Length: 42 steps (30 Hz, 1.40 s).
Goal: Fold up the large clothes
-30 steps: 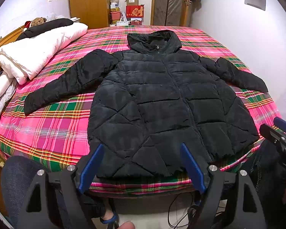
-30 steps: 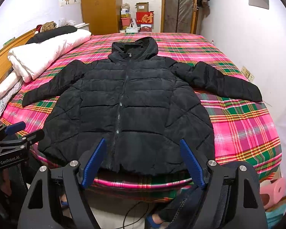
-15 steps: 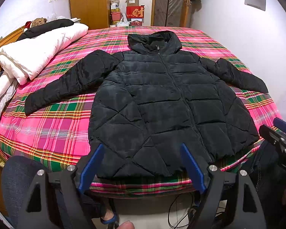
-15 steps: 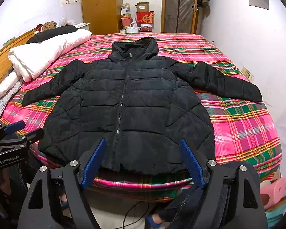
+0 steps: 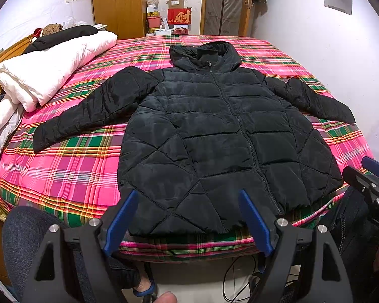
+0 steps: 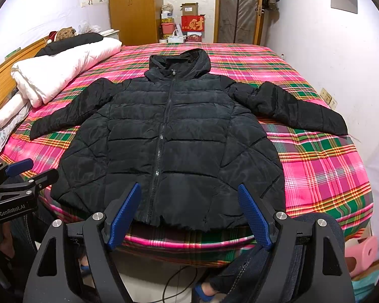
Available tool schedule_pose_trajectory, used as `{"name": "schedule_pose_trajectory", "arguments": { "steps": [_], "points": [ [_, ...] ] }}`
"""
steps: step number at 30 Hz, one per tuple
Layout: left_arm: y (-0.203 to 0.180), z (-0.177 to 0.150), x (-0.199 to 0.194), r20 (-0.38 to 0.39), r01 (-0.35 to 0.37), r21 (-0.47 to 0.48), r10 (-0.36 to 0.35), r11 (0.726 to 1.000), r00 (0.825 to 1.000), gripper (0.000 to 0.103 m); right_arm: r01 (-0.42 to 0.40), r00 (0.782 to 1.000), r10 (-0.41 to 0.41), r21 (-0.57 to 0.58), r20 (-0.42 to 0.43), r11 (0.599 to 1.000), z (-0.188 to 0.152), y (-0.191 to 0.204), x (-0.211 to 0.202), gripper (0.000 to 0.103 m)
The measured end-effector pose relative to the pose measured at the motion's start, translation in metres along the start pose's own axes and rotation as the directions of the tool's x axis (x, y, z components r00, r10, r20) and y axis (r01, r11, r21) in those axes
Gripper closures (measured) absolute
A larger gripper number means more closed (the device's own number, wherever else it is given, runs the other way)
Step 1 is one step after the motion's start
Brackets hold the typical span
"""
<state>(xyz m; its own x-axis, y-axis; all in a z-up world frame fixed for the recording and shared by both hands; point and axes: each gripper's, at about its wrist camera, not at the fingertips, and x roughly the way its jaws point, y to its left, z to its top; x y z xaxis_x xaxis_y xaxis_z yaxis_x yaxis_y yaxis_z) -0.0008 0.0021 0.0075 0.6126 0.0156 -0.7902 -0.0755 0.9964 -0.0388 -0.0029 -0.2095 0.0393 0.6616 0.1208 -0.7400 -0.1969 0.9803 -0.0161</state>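
Observation:
A black quilted hooded jacket (image 5: 214,136) (image 6: 174,141) lies flat and zipped, front up, on a pink plaid bed (image 5: 70,166) (image 6: 323,166), sleeves spread to both sides, hem at the near edge. My left gripper (image 5: 188,217) hovers open just short of the hem, left of the zipper. My right gripper (image 6: 189,214) hangs open before the hem near the zipper's foot. Neither touches the jacket. Each gripper shows at the edge of the other's view: the right gripper (image 5: 366,176), the left gripper (image 6: 25,171).
A folded white duvet (image 5: 48,75) and a dark pillow (image 5: 63,38) lie along the bed's left side. Boxes and bags (image 5: 176,17) stand by the wardrobe beyond the bed. A white wall runs along the right. The person's legs (image 5: 30,240) and cables are below the bed's near edge.
Both views have shifted very slightly; the jacket sits a touch lower in the left wrist view. Both grippers stay open and the jacket has not moved.

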Motion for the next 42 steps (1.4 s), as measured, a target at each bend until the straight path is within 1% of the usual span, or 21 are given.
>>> {"name": "schedule_pose_trajectory", "arguments": {
  "steps": [14, 16, 24, 27, 34, 37, 42],
  "points": [
    [0.0, 0.001, -0.001, -0.002, -0.004, -0.003, 0.004, 1.0, 1.0, 0.02, -0.007, 1.0, 0.007, 0.001, -0.003, 1.0, 0.0, 0.004, 0.002, 0.024],
    [0.0, 0.002, 0.0, -0.003, 0.001, -0.004, -0.001, 1.0, 1.0, 0.02, -0.012, 1.0, 0.012, -0.001, -0.008, 1.0, -0.003, 0.01, 0.004, 0.024],
    [0.013, 0.009, 0.016, -0.011, -0.008, -0.019, 0.008, 1.0, 1.0, 0.02, -0.037, 0.999, 0.037, -0.009, 0.006, 0.999, 0.007, 0.006, 0.014, 0.024],
    [0.028, 0.02, 0.024, 0.003, -0.009, -0.05, 0.01, 0.999, 1.0, 0.02, -0.045, 0.999, 0.045, -0.021, 0.006, 0.999, 0.018, 0.009, 0.022, 0.024],
    [0.081, 0.051, 0.054, 0.031, -0.047, -0.15, 0.052, 0.988, 0.998, 0.02, -0.069, 0.998, 0.069, -0.061, 0.001, 0.996, 0.046, 0.024, 0.052, 0.024],
    [0.107, 0.064, 0.072, 0.033, -0.063, -0.202, 0.071, 0.977, 0.997, 0.02, -0.076, 0.997, 0.076, -0.076, -0.006, 0.994, 0.06, 0.031, 0.069, 0.024],
    [0.151, 0.08, 0.1, 0.018, -0.084, -0.304, 0.094, 0.949, 0.995, 0.02, -0.09, 0.996, 0.089, -0.11, -0.012, 0.99, 0.079, 0.043, 0.098, 0.024]
  ]
}}
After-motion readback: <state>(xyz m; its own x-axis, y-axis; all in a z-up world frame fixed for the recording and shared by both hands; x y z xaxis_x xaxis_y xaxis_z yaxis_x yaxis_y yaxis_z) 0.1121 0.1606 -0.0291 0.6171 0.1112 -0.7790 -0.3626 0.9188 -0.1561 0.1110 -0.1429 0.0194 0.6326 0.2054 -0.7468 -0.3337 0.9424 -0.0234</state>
